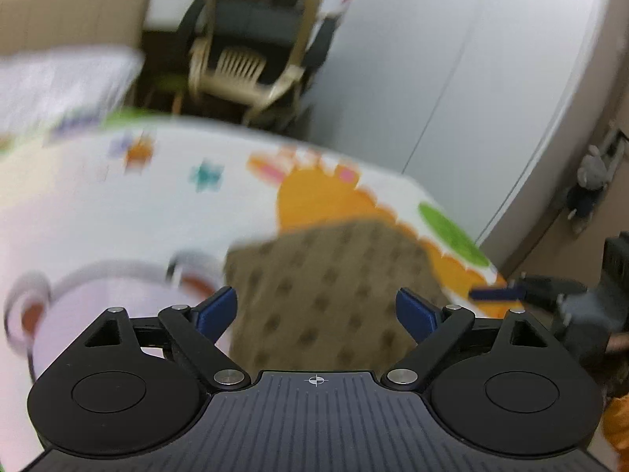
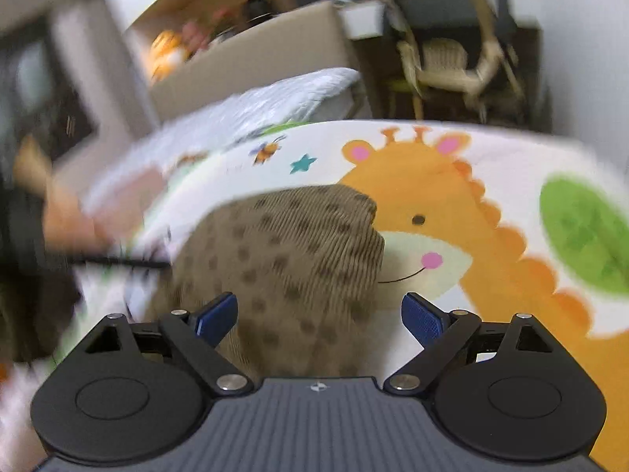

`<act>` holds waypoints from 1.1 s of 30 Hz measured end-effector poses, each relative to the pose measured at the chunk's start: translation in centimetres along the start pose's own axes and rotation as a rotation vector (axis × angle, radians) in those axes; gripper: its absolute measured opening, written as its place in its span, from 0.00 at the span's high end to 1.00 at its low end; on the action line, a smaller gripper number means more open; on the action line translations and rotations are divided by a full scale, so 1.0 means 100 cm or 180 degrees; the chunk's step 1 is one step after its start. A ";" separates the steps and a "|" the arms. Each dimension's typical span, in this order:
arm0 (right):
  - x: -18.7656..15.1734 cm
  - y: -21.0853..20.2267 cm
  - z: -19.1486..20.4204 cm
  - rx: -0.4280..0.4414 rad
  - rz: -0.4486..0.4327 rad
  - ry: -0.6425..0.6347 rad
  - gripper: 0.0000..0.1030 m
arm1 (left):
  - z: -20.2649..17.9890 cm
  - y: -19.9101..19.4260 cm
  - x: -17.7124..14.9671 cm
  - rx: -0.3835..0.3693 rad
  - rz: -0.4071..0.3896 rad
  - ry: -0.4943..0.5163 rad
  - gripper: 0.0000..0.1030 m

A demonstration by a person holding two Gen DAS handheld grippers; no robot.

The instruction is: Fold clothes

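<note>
A folded brown ribbed garment with dark spots point(image 1: 334, 287) lies on a white play mat printed with an orange giraffe point(image 1: 314, 200). My left gripper point(image 1: 316, 314) is open just above the garment's near part, with blue pads point(image 1: 218, 310) apart and nothing between them. In the right wrist view the same garment point(image 2: 283, 251) lies folded on the mat point(image 2: 452, 204). My right gripper point(image 2: 318, 314) is open over its near edge and holds nothing. The other gripper shows blurred at the left edge point(image 2: 118, 261). Both views are motion-blurred.
A beige plastic chair point(image 1: 251, 51) and a cardboard box point(image 1: 70, 11) stand beyond the mat. A white quilted cloth point(image 2: 275, 102) lies at the mat's far side. A white cupboard wall point(image 1: 471, 59) is to the right.
</note>
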State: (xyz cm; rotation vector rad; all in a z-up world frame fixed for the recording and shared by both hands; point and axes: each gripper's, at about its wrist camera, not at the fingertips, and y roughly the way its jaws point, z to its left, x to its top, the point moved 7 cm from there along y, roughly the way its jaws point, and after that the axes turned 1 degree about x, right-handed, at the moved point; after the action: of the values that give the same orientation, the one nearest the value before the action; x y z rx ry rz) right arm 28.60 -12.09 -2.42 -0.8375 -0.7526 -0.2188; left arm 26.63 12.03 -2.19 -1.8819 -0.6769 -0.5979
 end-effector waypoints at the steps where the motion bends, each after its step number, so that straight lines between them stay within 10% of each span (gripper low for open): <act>1: 0.001 0.008 -0.003 0.0018 0.0058 0.0089 0.11 | 0.007 0.005 -0.005 -0.0027 0.0094 -0.0134 0.14; 12: 0.030 0.085 0.032 0.0000 0.0135 -0.0428 0.41 | 0.031 0.034 -0.013 -0.0325 0.0122 -0.0536 0.39; 19: 0.098 0.173 0.070 -0.0329 -0.0224 -0.0895 0.43 | 0.102 0.029 0.048 0.0361 -0.0690 -0.0612 0.43; 25: 0.084 0.145 0.077 -0.0185 -0.0376 -0.0865 0.22 | 0.139 0.005 0.046 0.0552 -0.0762 -0.0744 0.26; 30: 0.035 0.135 0.078 -0.0322 0.0066 -0.1234 0.15 | 0.126 -0.005 0.015 0.0271 -0.0580 -0.0633 0.10; 33: 0.015 0.127 0.070 -0.0366 0.0195 -0.1142 0.15 | 0.120 0.002 -0.002 0.0757 -0.0466 -0.0262 0.08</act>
State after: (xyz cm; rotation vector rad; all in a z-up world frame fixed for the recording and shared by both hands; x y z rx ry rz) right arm 31.89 1.70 -5.91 -1.0220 -1.0551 -0.0563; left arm 27.88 22.97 -6.90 -1.6521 -0.9052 -0.5100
